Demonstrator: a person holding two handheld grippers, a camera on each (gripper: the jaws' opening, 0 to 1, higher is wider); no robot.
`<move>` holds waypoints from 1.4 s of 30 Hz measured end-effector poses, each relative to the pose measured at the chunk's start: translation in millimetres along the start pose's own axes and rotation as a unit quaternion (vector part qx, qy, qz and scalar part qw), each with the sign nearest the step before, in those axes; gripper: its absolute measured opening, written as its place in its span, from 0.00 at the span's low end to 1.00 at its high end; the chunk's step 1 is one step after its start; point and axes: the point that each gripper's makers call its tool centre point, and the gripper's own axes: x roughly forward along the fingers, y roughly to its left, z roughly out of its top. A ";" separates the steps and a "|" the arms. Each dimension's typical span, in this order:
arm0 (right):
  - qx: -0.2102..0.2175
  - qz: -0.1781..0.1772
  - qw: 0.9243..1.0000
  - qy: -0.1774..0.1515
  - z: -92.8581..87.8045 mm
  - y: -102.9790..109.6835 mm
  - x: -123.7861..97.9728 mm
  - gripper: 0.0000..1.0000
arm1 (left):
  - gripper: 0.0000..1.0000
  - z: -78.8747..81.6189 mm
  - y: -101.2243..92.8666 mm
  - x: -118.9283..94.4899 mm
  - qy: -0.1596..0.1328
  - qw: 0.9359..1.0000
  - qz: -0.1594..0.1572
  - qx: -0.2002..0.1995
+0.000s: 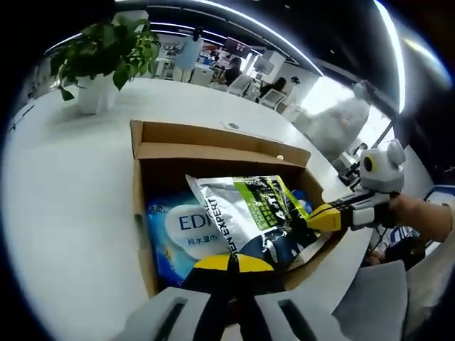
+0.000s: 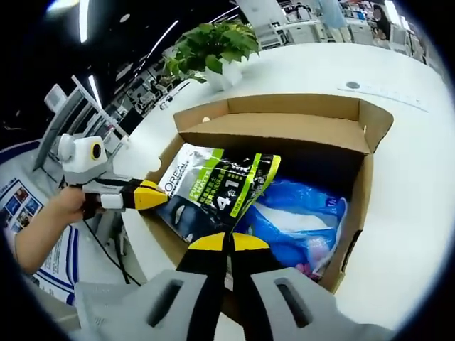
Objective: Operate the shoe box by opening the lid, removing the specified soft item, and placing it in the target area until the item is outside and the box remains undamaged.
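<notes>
An open cardboard shoe box (image 1: 213, 151) (image 2: 284, 133) lies on a white table, its lid flap folded back on the far side. A silver, green and dark soft pouch (image 1: 249, 213) (image 2: 220, 185) is tilted up out of the box, over a blue wet-wipe pack (image 1: 178, 234) (image 2: 298, 213) that lies inside. My left gripper (image 1: 231, 263) (image 2: 151, 195) is shut on one edge of the pouch. My right gripper (image 2: 227, 241) (image 1: 325, 217) is shut on the adjoining edge. Both yellow-tipped pairs of jaws are pressed together against the pouch.
A potted plant (image 1: 106, 57) (image 2: 213, 42) in a white pot stands on the table beyond the box. The white table (image 1: 64, 213) (image 2: 412, 177) spreads wide around the box. A person's hand (image 1: 419, 213) (image 2: 57, 213) holds each gripper. Office desks and people are far behind.
</notes>
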 end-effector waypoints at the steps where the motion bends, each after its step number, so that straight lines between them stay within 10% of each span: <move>1: 0.000 0.000 1.000 -0.002 0.8 0.0 -1.4 0.00 | 0.00 1.1 -1.0 -0.6 -0.002 1.000 0.000 0.000; 42: 0.042 -0.050 0.996 -0.065 12.2 -53.6 -102.3 0.00 | 0.00 31.6 -99.4 38.9 0.008 0.997 -0.059 0.048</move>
